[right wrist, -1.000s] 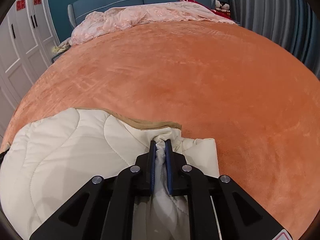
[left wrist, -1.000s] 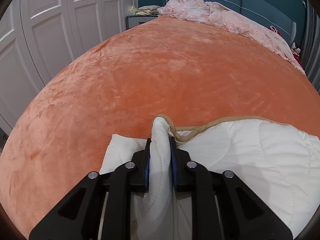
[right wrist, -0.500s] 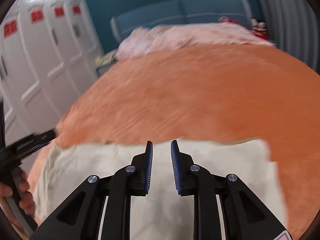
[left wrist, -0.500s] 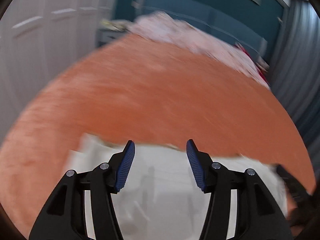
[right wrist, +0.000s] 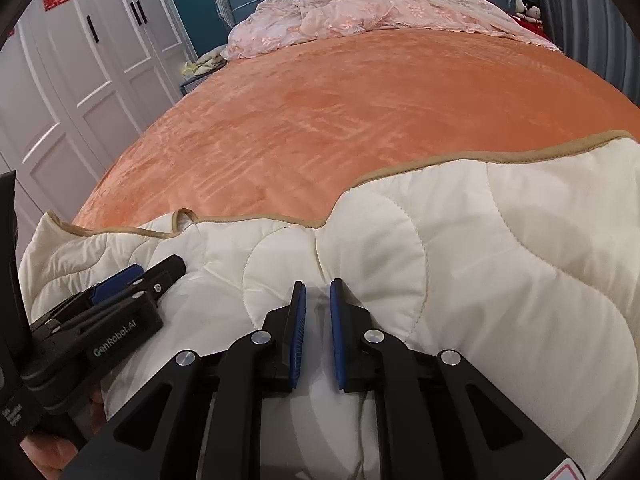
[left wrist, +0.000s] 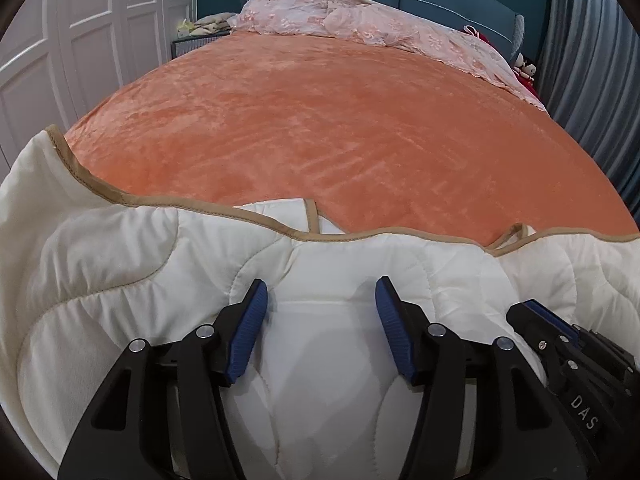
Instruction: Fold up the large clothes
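Orange bedspread (left wrist: 340,128) carries cream quilt (left wrist: 120,264) lengthwise along its near edge; left tongs (left wrist: 322,304) opening, right tongs (right wrist: 318,300) closing, both empty.

The left claw (left wrist: 320,292) points forward and downward, its two black fingers with blue ribbed pads (left wrist: 250,330) standing well apart and opening further, nothing pinched between them. The right claw (right wrist: 318,296) points the same way, its pads (right wrist: 298,334) close together with a narrow gap, closing, nothing clamped in that gap. The two claws sit side by side, near each other, each showing at the edge of the other's view. Part of a hand (right wrist: 40,452) grips the left claw's handle.
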A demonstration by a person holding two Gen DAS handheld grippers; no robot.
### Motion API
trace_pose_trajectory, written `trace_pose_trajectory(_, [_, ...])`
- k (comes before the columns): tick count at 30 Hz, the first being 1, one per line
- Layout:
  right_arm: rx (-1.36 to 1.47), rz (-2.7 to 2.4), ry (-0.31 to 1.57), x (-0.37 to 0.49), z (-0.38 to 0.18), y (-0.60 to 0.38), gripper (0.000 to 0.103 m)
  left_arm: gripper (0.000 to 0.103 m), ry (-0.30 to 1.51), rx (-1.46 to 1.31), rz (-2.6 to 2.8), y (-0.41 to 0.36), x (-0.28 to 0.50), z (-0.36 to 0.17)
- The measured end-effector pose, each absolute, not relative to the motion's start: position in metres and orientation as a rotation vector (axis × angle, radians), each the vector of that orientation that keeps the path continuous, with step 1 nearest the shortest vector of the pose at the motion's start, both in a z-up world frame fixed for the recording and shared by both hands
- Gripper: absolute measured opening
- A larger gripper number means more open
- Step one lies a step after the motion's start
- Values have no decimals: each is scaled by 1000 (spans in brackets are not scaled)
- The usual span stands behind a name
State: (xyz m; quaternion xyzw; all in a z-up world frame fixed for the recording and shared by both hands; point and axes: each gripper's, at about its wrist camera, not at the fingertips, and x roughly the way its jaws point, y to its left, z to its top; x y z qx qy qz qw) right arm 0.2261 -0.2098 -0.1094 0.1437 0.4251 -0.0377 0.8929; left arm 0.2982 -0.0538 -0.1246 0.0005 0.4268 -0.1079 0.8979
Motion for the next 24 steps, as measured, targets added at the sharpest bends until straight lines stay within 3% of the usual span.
trace_pose_trajectory(18, [294,-91,848,227,-115,-208,9,59,851,52,-190,-63,297,-130])
trace_pose_trajectory(24, [284,-182,731,190,-58,-240,13,59,825,-67,-191,-18,290,-72])
